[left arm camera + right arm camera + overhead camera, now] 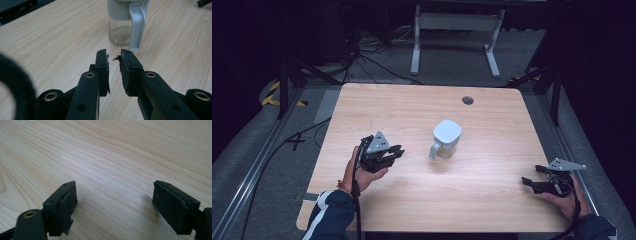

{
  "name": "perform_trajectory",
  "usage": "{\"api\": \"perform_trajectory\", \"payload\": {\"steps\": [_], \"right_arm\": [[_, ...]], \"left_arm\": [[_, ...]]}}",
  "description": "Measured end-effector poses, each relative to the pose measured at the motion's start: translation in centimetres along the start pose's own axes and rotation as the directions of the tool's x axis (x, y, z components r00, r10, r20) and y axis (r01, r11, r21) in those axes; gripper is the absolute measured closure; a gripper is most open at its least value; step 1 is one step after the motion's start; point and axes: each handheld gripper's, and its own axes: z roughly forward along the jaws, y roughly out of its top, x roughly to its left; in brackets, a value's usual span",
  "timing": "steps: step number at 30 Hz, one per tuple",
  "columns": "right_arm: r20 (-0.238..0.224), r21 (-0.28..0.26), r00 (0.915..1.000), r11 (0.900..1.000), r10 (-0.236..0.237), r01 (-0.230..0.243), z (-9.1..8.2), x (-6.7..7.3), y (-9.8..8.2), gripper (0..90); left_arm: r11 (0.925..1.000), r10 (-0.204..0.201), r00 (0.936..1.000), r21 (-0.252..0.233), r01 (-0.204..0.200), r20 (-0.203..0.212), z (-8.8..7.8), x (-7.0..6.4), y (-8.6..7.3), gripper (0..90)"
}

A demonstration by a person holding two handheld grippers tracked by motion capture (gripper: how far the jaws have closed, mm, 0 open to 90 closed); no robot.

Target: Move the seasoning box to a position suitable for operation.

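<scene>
A: Your left tool [393, 153] sits over the left-middle of the light wood-grain desk [422, 107], held in your left hand [364, 172], tips pointing toward the jug.

B: Gap?

A: Narrow. In the left gripper view the two black jaws stand close with a thin slit between the pads [106, 72], nothing in it. One pad's rubber edge looks torn and curled.

B: The jug?

A: Clear glass jug with a white lid and pale grey handle [445, 140], upright near the desk's centre, handle turned toward your left tool. In the left gripper view it stands just ahead of the tips [126, 23], apart from them. Contents: probably empty, but the glass is blurred, so I can't be sure.

B: Right side?

A: Your right tool [528, 183] is low at the near right edge of the desk, in your right hand [564, 197], well apart from the jug. Jaws wide; the right gripper view has bare wood between its pads [68, 203].

B: Anything else?

A: A small dark round grommet [468, 100] near the far edge.
</scene>
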Motion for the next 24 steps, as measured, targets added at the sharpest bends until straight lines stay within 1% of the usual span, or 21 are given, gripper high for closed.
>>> {"api": "perform_trajectory", "payload": {"steps": [1,2,3,4,5,6,7,8,9,10,12,13,14,15,16,19,21,22,24], "right_arm": [[0.0,0.0,1.0,1.0,0.0,0.0,0.0,0.0,0.0,19.8],[0.0,-0.001,1.0,1.0,0.0,0.0,0.0,0.0,0.0,19.8],[0.0,-0.001,1.0,1.0,0.0,0.0,0.0,0.0,0.0,19.7],[0.0,-0.002,1.0,1.0,0.001,-0.001,0.0,0.0,0.0,19.8],[0.0,-0.003,1.0,1.0,0.001,-0.001,0.0,0.0,0.0,19.8],[0.0,-0.003,1.0,1.0,0.001,-0.001,0.0,0.0,0.0,19.8],[0.001,-0.004,1.0,1.0,0.001,-0.001,0.0,0.0,0.0,19.8],[0.003,-0.005,1.0,1.0,0.002,-0.002,0.0,0.0,-0.1,19.8],[0.003,-0.006,1.0,1.0,0.002,-0.002,0.0,0.0,-0.1,19.8],[0.003,-0.006,1.0,1.0,0.002,-0.002,0.0,0.0,-0.1,19.8],[0.003,-0.007,1.0,1.0,0.002,-0.002,0.0,0.0,-0.1,19.8],[0.003,-0.006,1.0,1.0,0.002,-0.002,0.0,0.0,-0.1,19.8],[0.004,-0.007,1.0,1.0,0.002,-0.002,0.0,0.0,-0.1,19.8],[0.004,-0.006,1.0,1.0,0.002,-0.002,0.0,0.0,-0.1,19.8],[0.004,-0.006,1.0,1.0,0.002,-0.002,0.0,0.0,-0.1,19.8],[0.003,-0.006,1.0,1.0,0.001,-0.001,0.0,0.0,-0.1,19.8],[0.003,-0.007,1.0,1.0,0.001,-0.001,0.0,0.0,-0.1,19.8],[0.003,-0.007,1.0,1.0,0.001,-0.001,0.0,0.0,-0.1,19.8],[0.002,-0.007,1.0,1.0,0.003,-0.003,0.0,0.1,-0.1,19.8]], "left_arm": [[0.9998,-0.007,0.9999,-0.02,0.007,0.009,0.2,-0.1,0.3,77.9],[0.9997,0.0,0.9999,-0.023,0.0,0.017,0.4,-0.2,0.8,80.1],[0.9997,0.0,0.9999,-0.023,0.0,0.017,0.4,-0.2,0.8,80.6],[0.9993,0.012,0.9995,-0.036,-0.011,0.029,0.7,-0.3,1.5,81.6],[0.9987,0.022,0.9995,-0.046,-0.021,0.021,0.9,-0.4,1.9,82.7],[0.9987,0.022,0.9995,-0.046,-0.021,0.021,0.9,-0.4,1.9,85.1],[0.9976,0.021,0.9987,-0.067,-0.018,0.046,1.1,-0.6,2.3,85.1],[0.9968,0.03,0.9982,-0.075,-0.026,0.051,1.1,-0.7,2.8,88.5],[0.9963,0.032,0.9982,-0.082,-0.028,0.051,1.3,-1.0,3.2,89.3],[0.9955,0.046,0.9978,-0.086,-0.042,0.048,1.5,-1.2,3.7,89.5],[0.9932,0.046,0.9968,-0.11,-0.038,0.066,1.9,-1.6,4.6,89.7],[0.9924,0.057,0.9962,-0.113,-0.049,0.066,2.1,-1.9,5.0,89.7],[0.9925,0.067,0.995,-0.107,-0.059,0.073,2.5,-2.2,5.5,89.8],[0.9912,0.081,0.9942,-0.111,-0.073,0.071,2.8,-2.4,5.9,89.7],[0.9917,0.084,0.9936,-0.104,-0.076,0.076,3.0,-2.5,6.2,89.7],[0.9902,0.087,0.9923,-0.117,-0.076,0.088,4.1,-2.9,7.1,89.7],[0.9888,0.099,0.9919,-0.119,-0.09,0.079,4.5,-3.0,7.5,89.7],[0.9899,0.086,0.9918,-0.121,-0.074,0.095,4.8,-3.1,7.6,89.7],[0.99,0.095,0.9916,-0.113,-0.085,0.088,5.4,-3.2,7.8,89.7]]}}
